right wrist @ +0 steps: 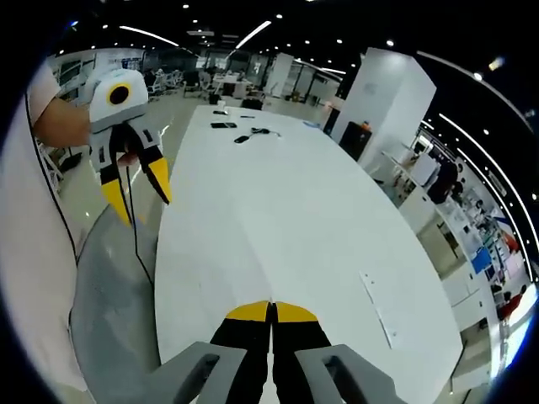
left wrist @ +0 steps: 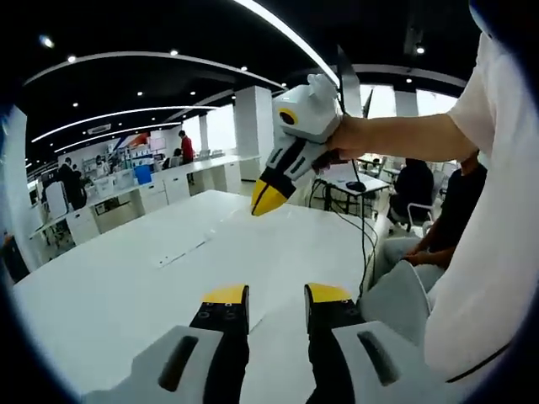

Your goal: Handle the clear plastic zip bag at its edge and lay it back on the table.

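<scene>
Your left gripper (left wrist: 277,295) has its yellow-tipped jaws apart with nothing between them, low over the near part of the white table (left wrist: 109,286). Your right gripper (right wrist: 271,312) has its jaws pressed together on nothing. In the left gripper view it (left wrist: 271,195) hangs high at twelve o'clock, tips pointing down at the table, which reads as a hand parked clear, not working.

The clear plastic zip bag (left wrist: 180,253) seems to lie flat on the table, touched by neither gripper. All you can make out is a pale strip at about ten o'clock from the left jaws, probably its zip edge; the clear body is too faint to trace. In the right gripper view the same strip (right wrist: 376,308) sits at three o'clock from the closed tips, near the far long edge of the table (right wrist: 278,210). Judging by that, the bag is already down, or you have yet to take it.

There is open white surface on all sides of the strip. In the right gripper view the open left gripper (right wrist: 137,192) hangs at ten o'clock beyond the near table edge, over grey floor (right wrist: 109,303). Small dark items (right wrist: 242,139) sit at twelve o'clock, well apart from the bag. A black cable (left wrist: 364,236) drops past the table edge at two o'clock in the left gripper view; keep your right arm off it.
</scene>
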### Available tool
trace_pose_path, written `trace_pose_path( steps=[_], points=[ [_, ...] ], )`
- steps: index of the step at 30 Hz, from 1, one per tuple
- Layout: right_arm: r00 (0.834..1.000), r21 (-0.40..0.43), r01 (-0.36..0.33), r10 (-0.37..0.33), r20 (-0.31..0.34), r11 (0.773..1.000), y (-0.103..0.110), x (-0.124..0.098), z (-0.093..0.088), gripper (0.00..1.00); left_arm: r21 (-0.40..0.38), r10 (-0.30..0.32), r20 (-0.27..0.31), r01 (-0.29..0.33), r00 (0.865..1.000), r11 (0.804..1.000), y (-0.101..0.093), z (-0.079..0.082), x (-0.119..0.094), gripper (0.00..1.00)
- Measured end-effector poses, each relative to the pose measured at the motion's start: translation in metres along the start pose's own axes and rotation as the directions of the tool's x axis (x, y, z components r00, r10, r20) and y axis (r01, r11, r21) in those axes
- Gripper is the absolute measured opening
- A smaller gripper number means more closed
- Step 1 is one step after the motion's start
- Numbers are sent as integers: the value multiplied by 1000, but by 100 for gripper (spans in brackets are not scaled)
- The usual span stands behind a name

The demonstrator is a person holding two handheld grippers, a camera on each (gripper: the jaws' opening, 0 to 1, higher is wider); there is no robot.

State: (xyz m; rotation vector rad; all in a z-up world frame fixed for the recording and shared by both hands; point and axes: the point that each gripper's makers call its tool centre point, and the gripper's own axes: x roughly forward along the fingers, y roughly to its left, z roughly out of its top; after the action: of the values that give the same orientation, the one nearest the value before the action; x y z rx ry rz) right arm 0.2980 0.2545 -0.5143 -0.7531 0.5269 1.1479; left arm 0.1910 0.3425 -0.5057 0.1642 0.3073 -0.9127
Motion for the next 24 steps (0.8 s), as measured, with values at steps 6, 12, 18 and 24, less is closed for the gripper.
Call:
trace_pose_path(
  steps=[6,12,18,24],
  points=[
    [999,1,42,-42,-7,999,-22,5,-1,0,-23,13,-5,-13,1000,1000,6,-6,-1,26],
    [994,-2,105,-105,-3,994,-53,17,-3,0,-38,29,-1,-29,1000,999,13,-7,-2,25],
    [988,-20,154,-154,-1,988,-76,26,-4,0,-52,41,-5,-42,999,998,21,-10,-2,25],
    [977,-57,214,-215,-8,975,-98,36,-3,0,-67,46,-8,-46,999,997,27,-14,0,25]
  ],
)
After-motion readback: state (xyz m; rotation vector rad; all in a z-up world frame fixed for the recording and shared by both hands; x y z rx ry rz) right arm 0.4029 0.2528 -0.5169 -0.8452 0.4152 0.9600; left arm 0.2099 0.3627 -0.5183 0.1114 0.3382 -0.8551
